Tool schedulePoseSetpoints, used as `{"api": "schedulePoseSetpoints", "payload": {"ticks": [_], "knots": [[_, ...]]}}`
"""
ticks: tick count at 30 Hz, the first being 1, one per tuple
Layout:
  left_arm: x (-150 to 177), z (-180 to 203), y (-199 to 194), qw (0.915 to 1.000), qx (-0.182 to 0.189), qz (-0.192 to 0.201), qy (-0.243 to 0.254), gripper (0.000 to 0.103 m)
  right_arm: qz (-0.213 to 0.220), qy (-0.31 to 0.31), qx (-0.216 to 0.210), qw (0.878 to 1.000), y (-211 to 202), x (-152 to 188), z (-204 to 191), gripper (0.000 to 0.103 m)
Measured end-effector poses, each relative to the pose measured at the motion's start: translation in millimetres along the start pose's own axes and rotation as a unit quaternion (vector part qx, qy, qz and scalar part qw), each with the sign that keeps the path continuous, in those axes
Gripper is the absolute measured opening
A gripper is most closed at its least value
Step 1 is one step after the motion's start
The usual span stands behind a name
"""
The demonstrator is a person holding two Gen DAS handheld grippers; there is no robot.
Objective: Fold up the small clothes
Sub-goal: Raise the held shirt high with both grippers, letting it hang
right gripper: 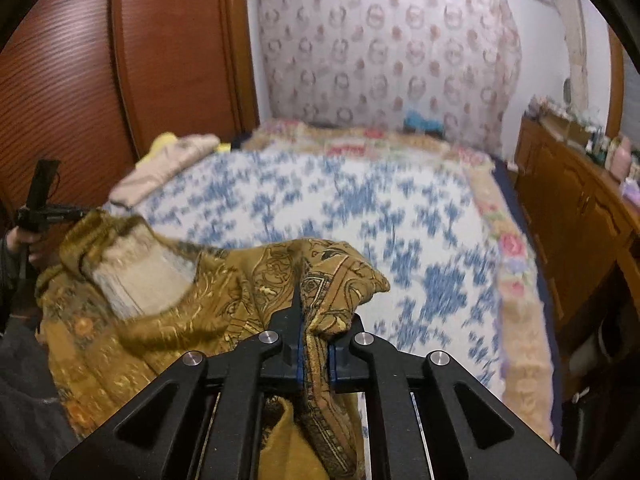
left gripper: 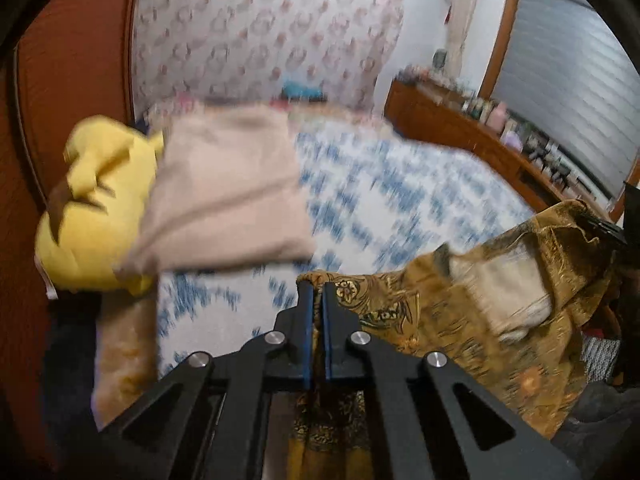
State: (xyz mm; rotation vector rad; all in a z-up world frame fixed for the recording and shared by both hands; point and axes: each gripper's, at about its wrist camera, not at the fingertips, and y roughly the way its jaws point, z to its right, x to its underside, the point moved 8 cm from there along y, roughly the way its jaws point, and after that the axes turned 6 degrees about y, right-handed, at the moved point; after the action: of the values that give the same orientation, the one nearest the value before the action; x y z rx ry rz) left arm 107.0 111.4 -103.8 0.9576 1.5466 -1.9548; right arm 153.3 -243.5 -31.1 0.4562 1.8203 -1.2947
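Bed middle: we found the blue-flowered bedspread (right gripper: 360, 216) bare across its centre and towards the far end, open to a gripper.
Left edge: a folded beige garment (left gripper: 224, 192) lay against a yellow plush toy (left gripper: 96, 200), both hard by the wooden wardrobe (right gripper: 80, 92); we saw little room there.
Near side: the golden patterned cloth (right gripper: 168, 308) was bunched up and covered the near left part of the bed.
Right side: a narrow aisle ran between the bed and the wooden cabinet (right gripper: 568, 208), whose top was crowded with small items.
Far end: a patterned wall hanging (right gripper: 384, 48) closed off the head.
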Motion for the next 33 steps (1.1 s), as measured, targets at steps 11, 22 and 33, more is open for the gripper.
{"api": "schedulePoseSetpoints", "payload": {"ticks": [11, 22, 33], "knots": [[-124, 0, -98, 0.987, -0.029, 0.155, 0.033, 0.001, 0.14, -0.066, 0.025, 0.988, -83, -121, -31, 0.004], [-231, 3, -196, 0.9554, -0.07, 0.276, 0.077, 0.001, 0.233, -0.106, 0.057, 0.965, -164, -233, -47, 0.004], [-241, 1, -261, 0.9324, -0.095, 0.336, 0.092, 0.001, 0.291, -0.126, 0.064, 0.946, -236, -265, -62, 0.004]]}}
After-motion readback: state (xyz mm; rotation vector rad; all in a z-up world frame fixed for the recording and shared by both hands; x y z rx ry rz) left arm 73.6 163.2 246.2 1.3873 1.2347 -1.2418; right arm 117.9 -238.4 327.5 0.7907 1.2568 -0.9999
